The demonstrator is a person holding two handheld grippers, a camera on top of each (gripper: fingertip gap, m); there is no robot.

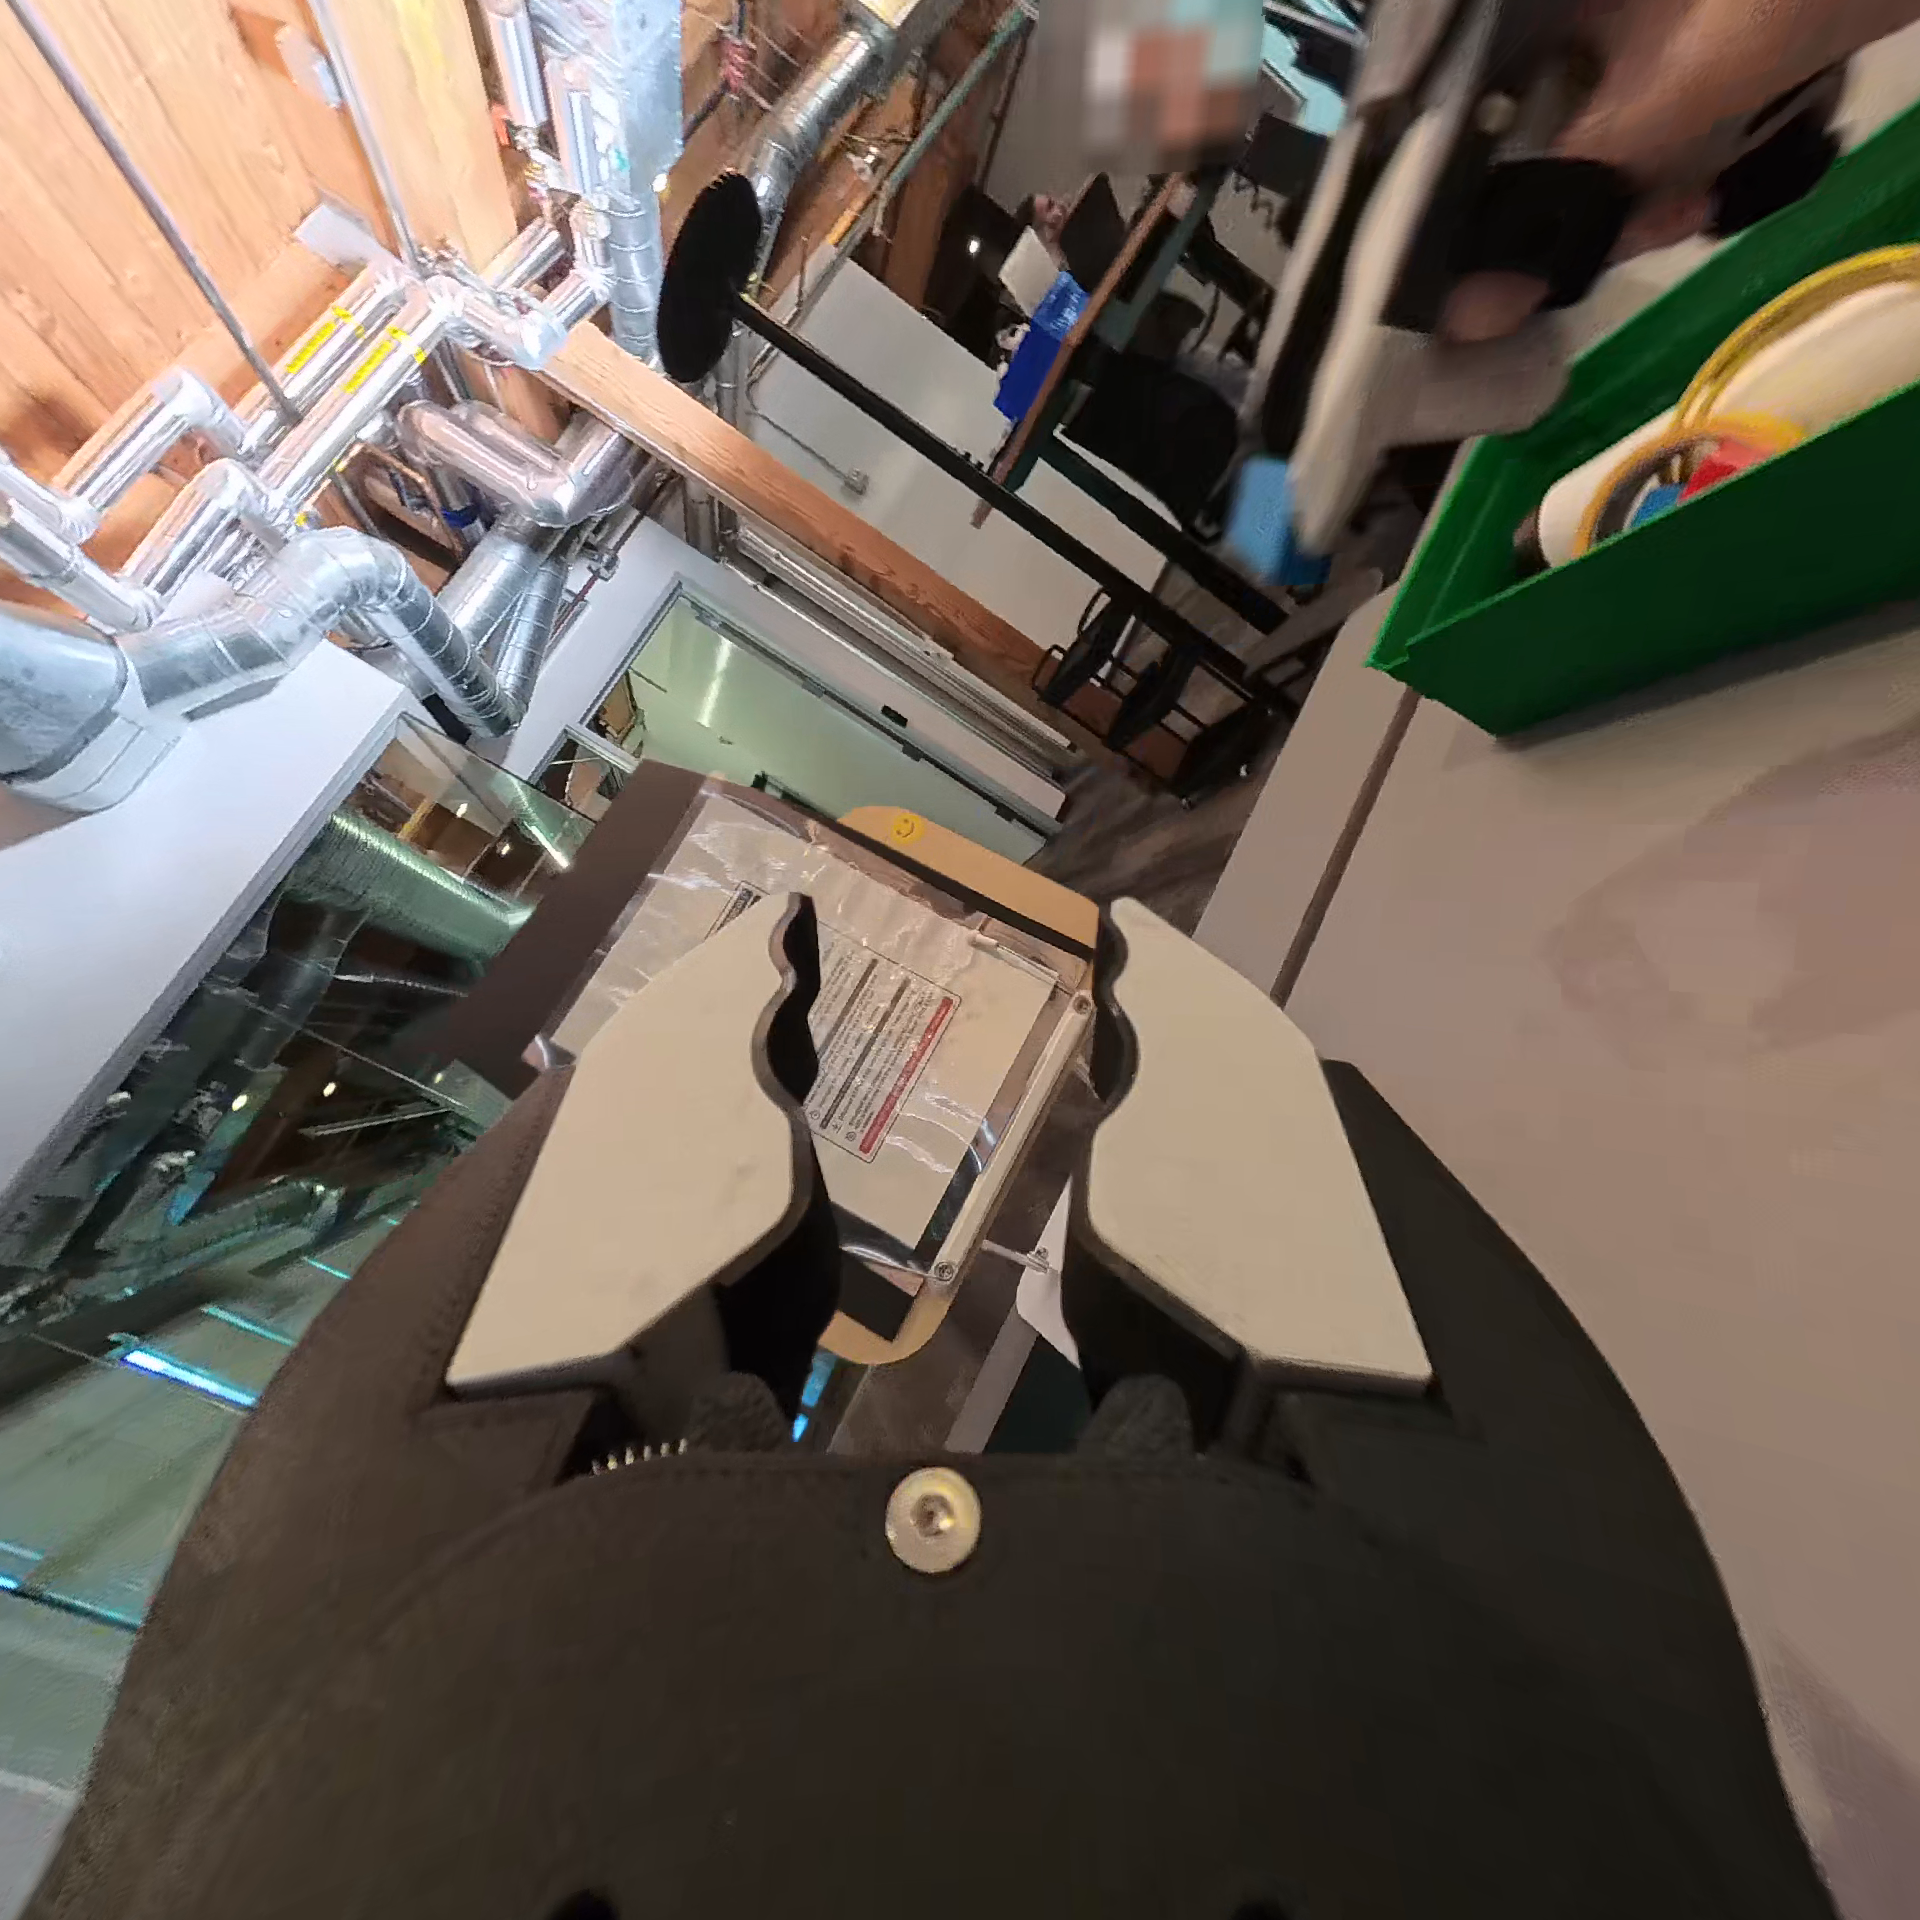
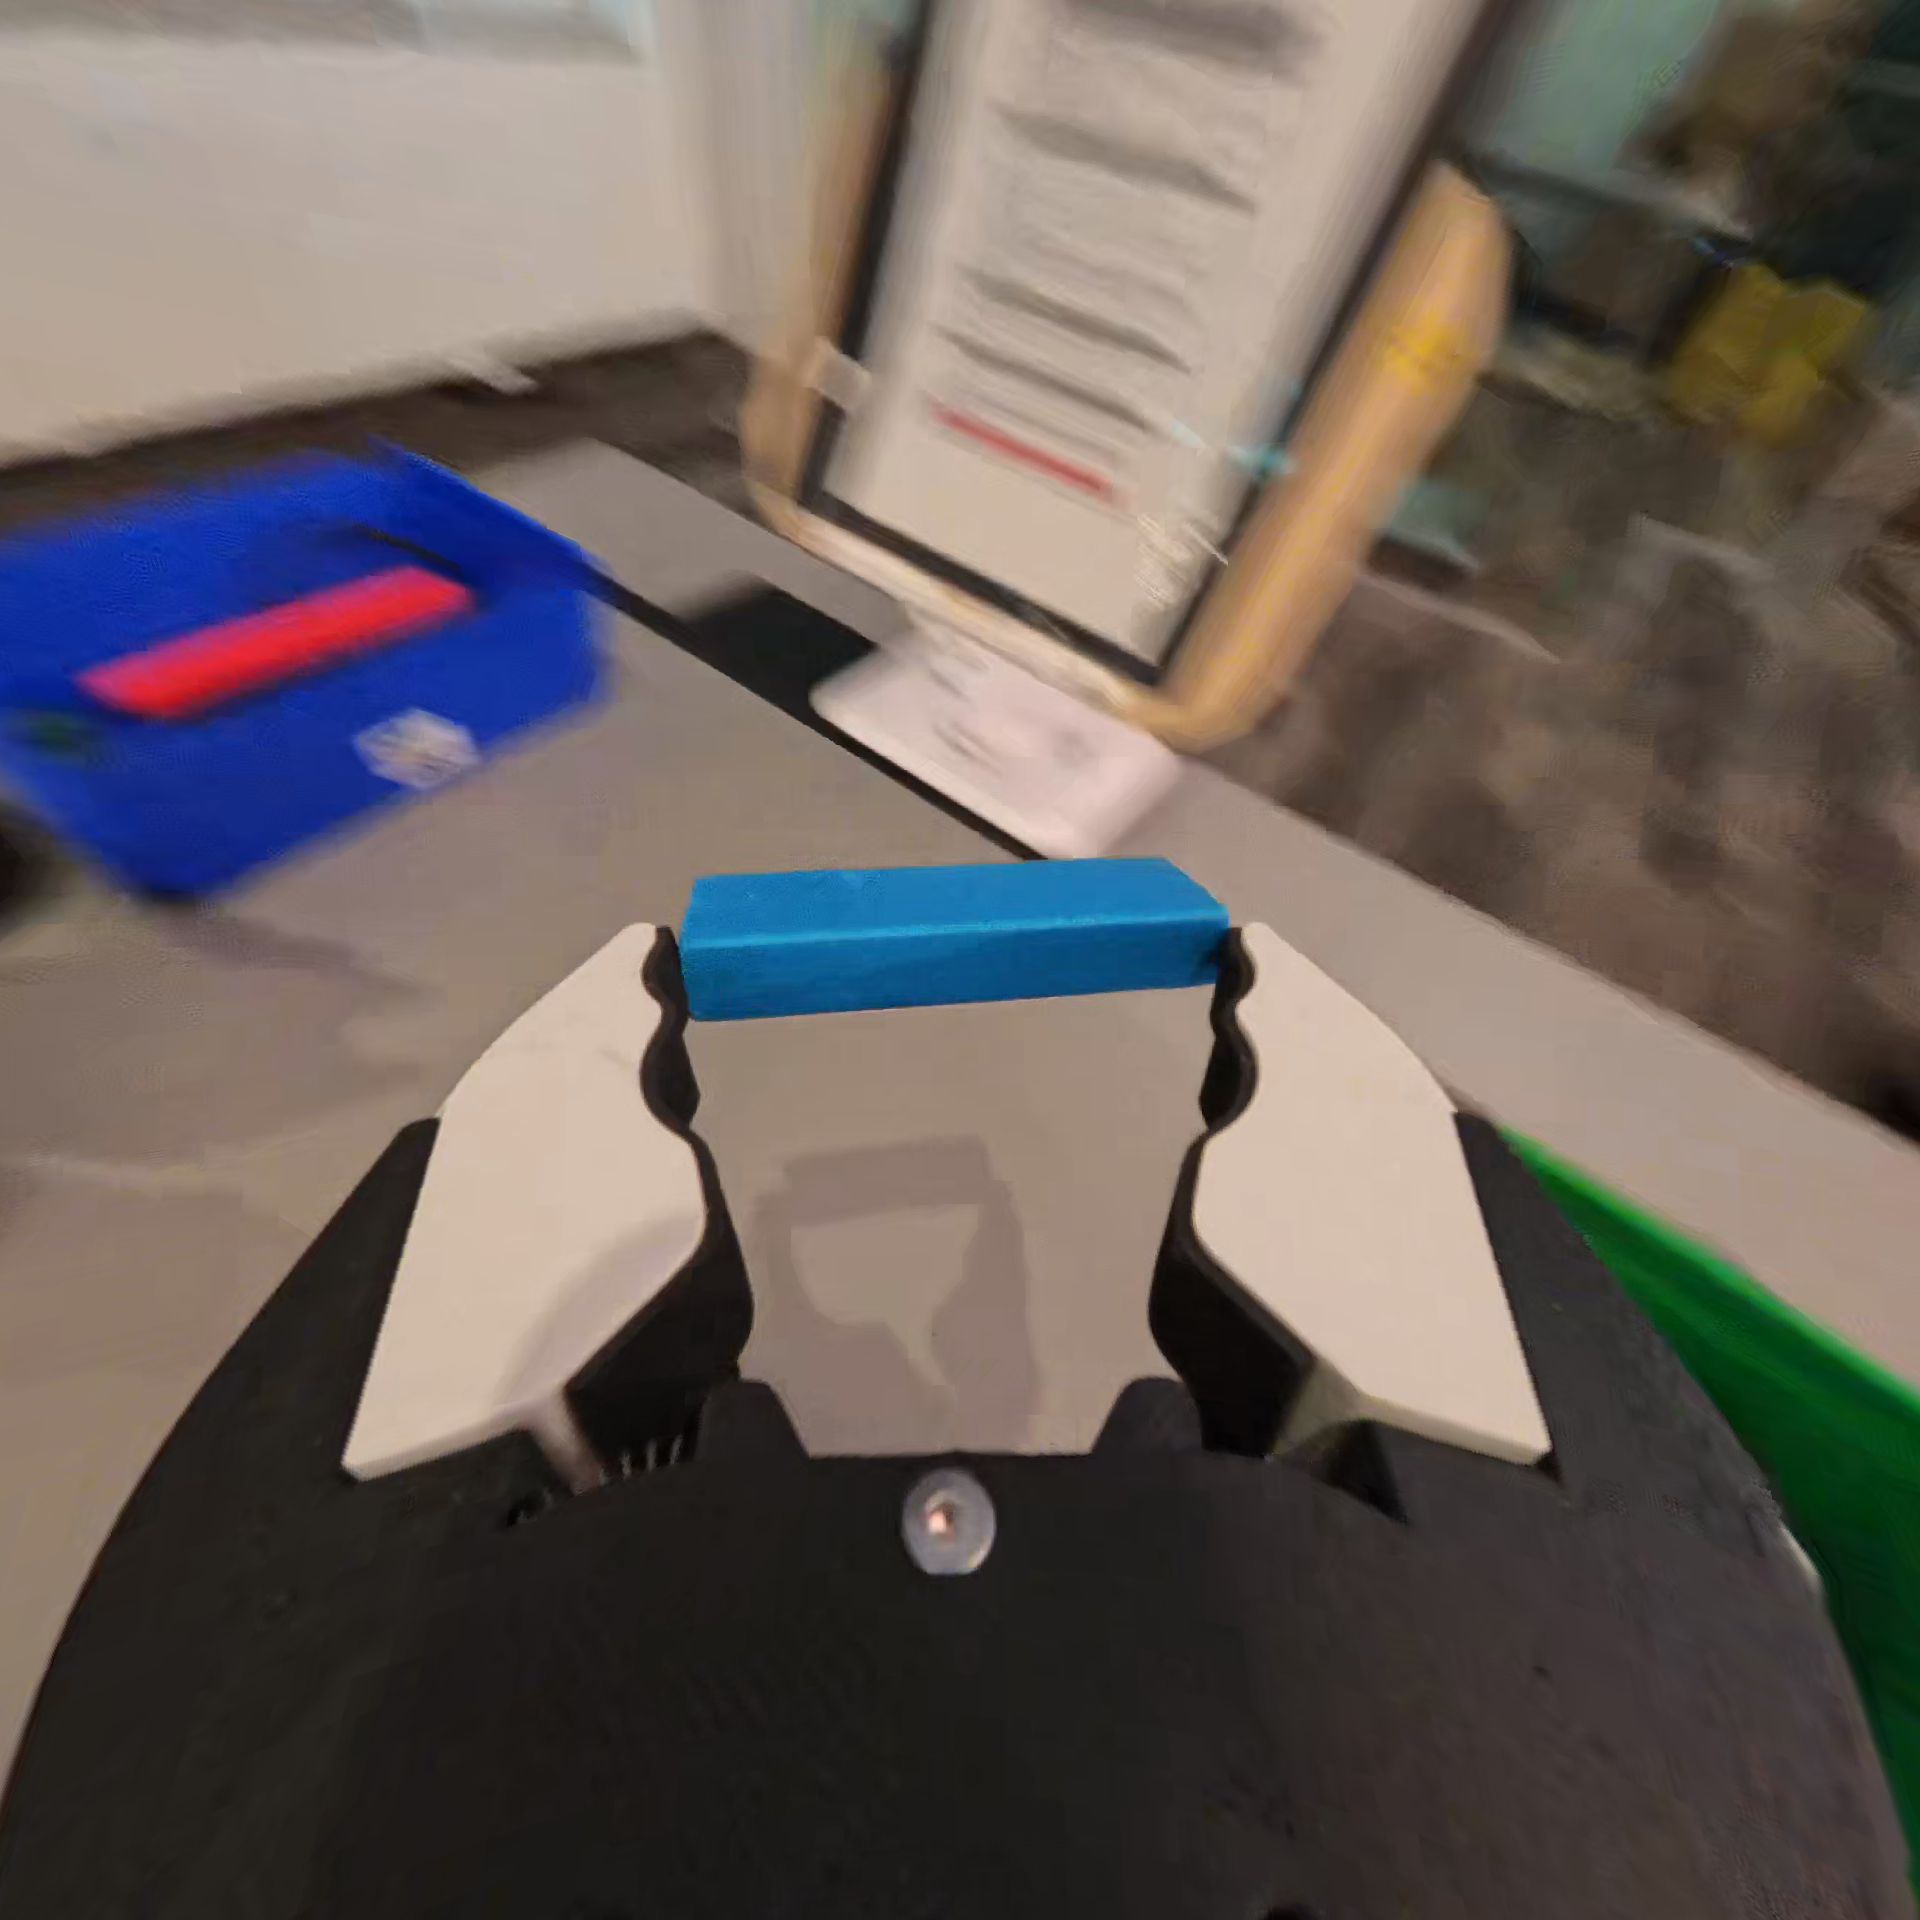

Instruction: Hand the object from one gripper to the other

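Observation:
My right gripper point(image 2: 951, 961) is shut on a blue rectangular block point(image 2: 948, 951), held crosswise by its two ends between the fingertips, above the grey table point(image 2: 312, 1091). In the left wrist view the right gripper point(image 1: 1288, 520) shows blurred at the upper right, held by a hand, with the blue block point(image 1: 1273, 525) at its tip. My left gripper point(image 1: 951, 935) is open and empty, tilted, well below and apart from the right one.
A green bin point(image 1: 1662, 603) with tape rolls stands on the grey table point(image 1: 1610, 1143) at the right; its edge shows in the right wrist view point(image 2: 1766, 1403). A blue bin point(image 2: 291, 675) holds a red block point(image 2: 281, 639). A framed sign stand point(image 1: 914, 1029) point(image 2: 1091, 364) is beyond the table edge.

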